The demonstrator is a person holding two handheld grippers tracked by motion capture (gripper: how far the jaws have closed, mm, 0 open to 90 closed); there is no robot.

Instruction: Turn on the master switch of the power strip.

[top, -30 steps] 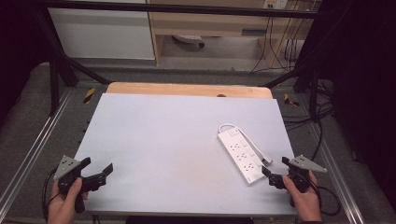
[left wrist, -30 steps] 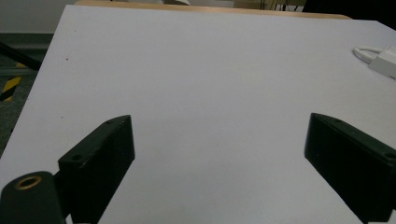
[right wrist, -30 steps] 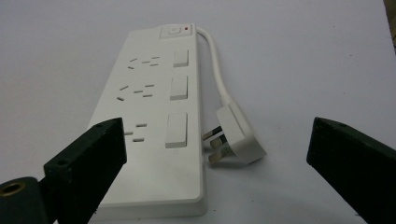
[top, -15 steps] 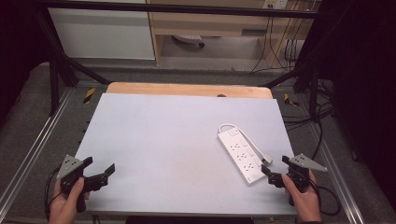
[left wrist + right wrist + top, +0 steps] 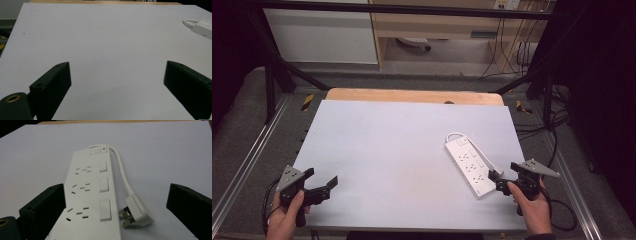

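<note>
The white power strip (image 5: 470, 164) is lying flat on the right half of the table (image 5: 387, 145), w/ its cable looped round and the plug (image 5: 136, 210) resting just beside the near end. The right gripper (image 5: 498, 180) is held close to that near end, jaws spread wide, nothing pinched. The left gripper (image 5: 319, 186) is parked well apart at the near-left corner, jaws also spread, empty. Biggest risk imo: the plug or cable gets nudged instead of grabbed, so the strip is slid or spun away. A one-end pinch could also let it tip.
</note>
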